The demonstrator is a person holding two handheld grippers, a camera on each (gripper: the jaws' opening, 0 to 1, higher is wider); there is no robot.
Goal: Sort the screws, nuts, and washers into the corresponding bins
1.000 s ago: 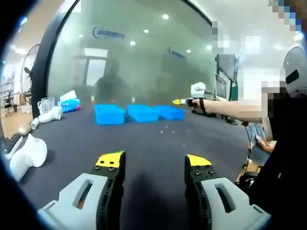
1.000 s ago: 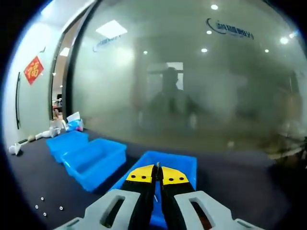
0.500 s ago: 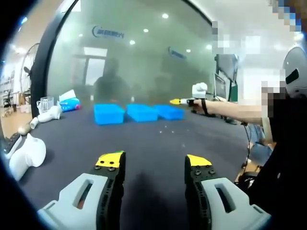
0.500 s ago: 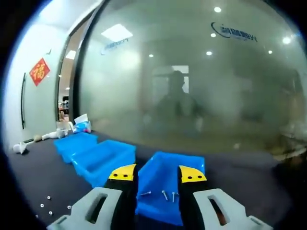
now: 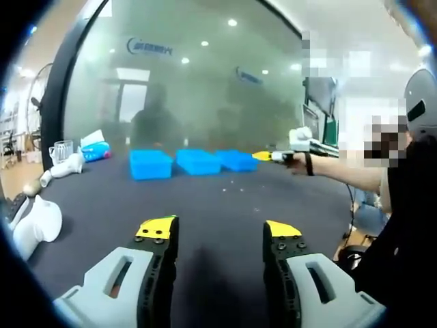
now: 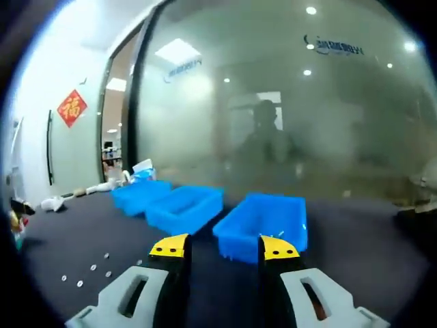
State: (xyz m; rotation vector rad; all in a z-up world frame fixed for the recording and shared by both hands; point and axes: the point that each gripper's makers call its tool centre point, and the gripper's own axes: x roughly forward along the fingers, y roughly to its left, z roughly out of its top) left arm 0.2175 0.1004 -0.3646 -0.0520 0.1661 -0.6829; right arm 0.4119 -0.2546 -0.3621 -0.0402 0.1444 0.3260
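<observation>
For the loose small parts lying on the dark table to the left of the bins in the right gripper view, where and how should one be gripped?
Judging by the pose: the small parts lie flat and apart on the dark table, so the open right hand-held gripper should come from straight above, straddling one piece and closing across its outer edges. Their type is too small to tell.

You work over a dark surface [image 5: 205, 212] that runs back to a frosted glass wall. Three blue bins sit on it in a row near the far edge: in the left gripper view, the left bin [image 5: 150, 165], the middle bin [image 5: 198, 161] and the right bin [image 5: 237, 160], close beside each other. A loose scatter of small fasteners [image 6: 87, 272] lies on the bare surface in front of the bins. Along your left side you see a white object [image 5: 37, 222] near you, and farther back a white bottle-like item [image 5: 65, 167] and a blue-and-white packet [image 5: 95, 147].
</observation>
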